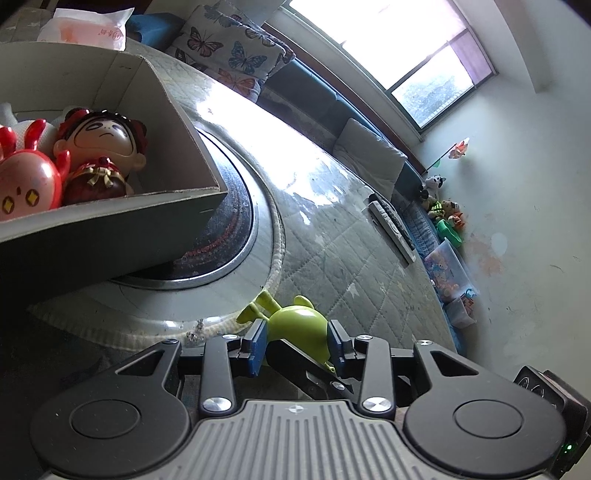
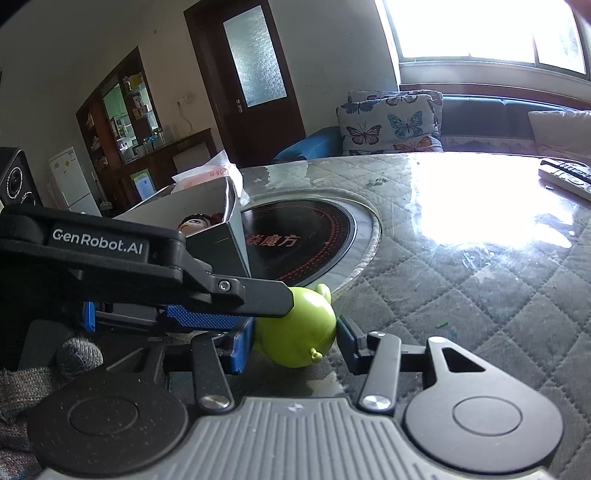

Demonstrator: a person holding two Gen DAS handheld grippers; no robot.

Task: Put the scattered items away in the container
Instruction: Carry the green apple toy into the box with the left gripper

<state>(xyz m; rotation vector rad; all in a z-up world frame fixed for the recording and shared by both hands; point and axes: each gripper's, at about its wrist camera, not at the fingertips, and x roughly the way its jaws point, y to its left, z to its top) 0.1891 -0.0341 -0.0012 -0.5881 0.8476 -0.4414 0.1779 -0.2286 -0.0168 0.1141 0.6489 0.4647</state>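
A green toy figure (image 1: 299, 325) lies on the quilted table cover, just in front of the grey cardboard box (image 1: 110, 218). My left gripper (image 1: 297, 341) has its blue pads against both sides of the toy. In the right wrist view the same green toy (image 2: 295, 332) sits between the pads of my right gripper (image 2: 293, 345), and the left gripper's finger (image 2: 251, 293) crosses over it from the left. The box holds a red-haired doll (image 1: 103, 147) and a pink-red round toy (image 1: 26, 184). The box also shows in the right wrist view (image 2: 214, 236).
A black round hotplate (image 1: 229, 229) is set into the table beside the box. Remote controls (image 1: 391, 225) lie at the far table edge. A white packet (image 1: 88, 27) lies behind the box. A sofa with butterfly cushions (image 2: 391, 125) stands beyond the table.
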